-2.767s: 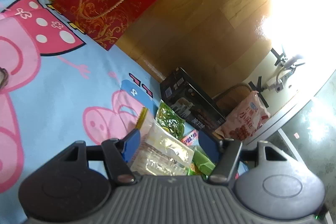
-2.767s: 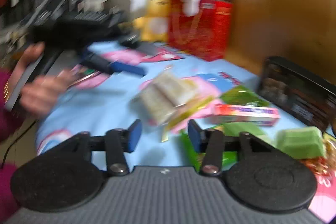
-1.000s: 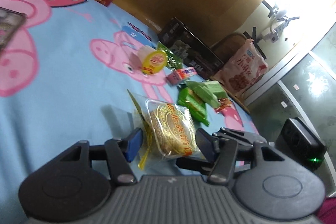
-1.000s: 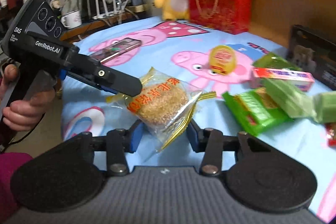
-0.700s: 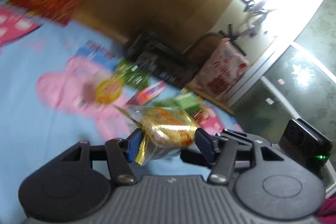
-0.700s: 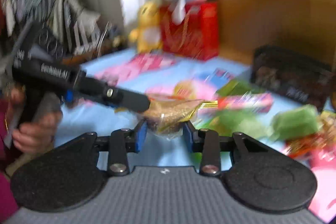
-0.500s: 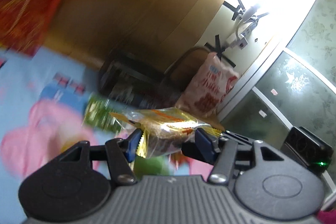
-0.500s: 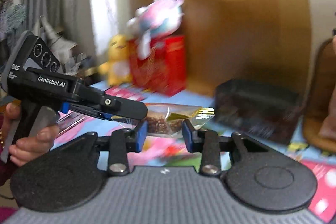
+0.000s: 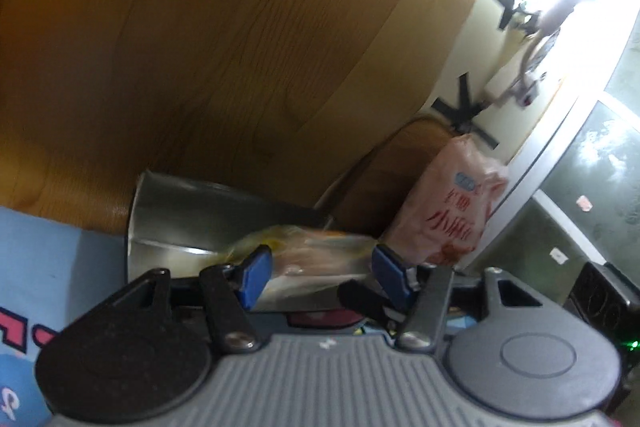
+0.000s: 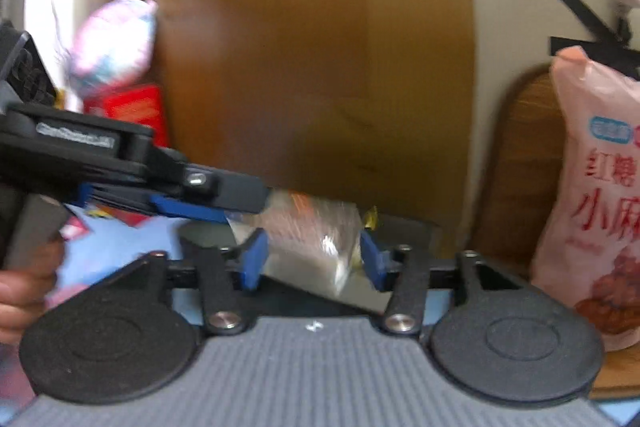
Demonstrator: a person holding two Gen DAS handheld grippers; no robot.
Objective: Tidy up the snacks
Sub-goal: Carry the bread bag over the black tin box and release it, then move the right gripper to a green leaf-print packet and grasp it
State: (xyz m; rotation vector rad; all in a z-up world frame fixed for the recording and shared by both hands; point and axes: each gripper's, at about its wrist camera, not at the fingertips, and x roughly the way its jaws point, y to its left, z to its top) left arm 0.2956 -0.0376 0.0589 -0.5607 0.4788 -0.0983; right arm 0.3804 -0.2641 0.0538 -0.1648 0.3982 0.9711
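Both grippers grip one clear snack packet (image 10: 308, 239), raised above the dark box (image 9: 192, 211). The right gripper (image 10: 310, 263) pinches it between its blue pads. The left gripper (image 9: 320, 269) clamps the packet's edge, seen from the right.

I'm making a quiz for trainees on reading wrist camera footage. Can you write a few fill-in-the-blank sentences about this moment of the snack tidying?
1. The clear-wrapped snack packet sits between the fingers of ____ grippers at once.
2. The finger pads of the left gripper are coloured ____.
3. The large bag leaning at the right of the right wrist view is coloured ____.
4. Behind the packet rises a tall ____ panel of wood.

Missing words: both; blue; pink; brown
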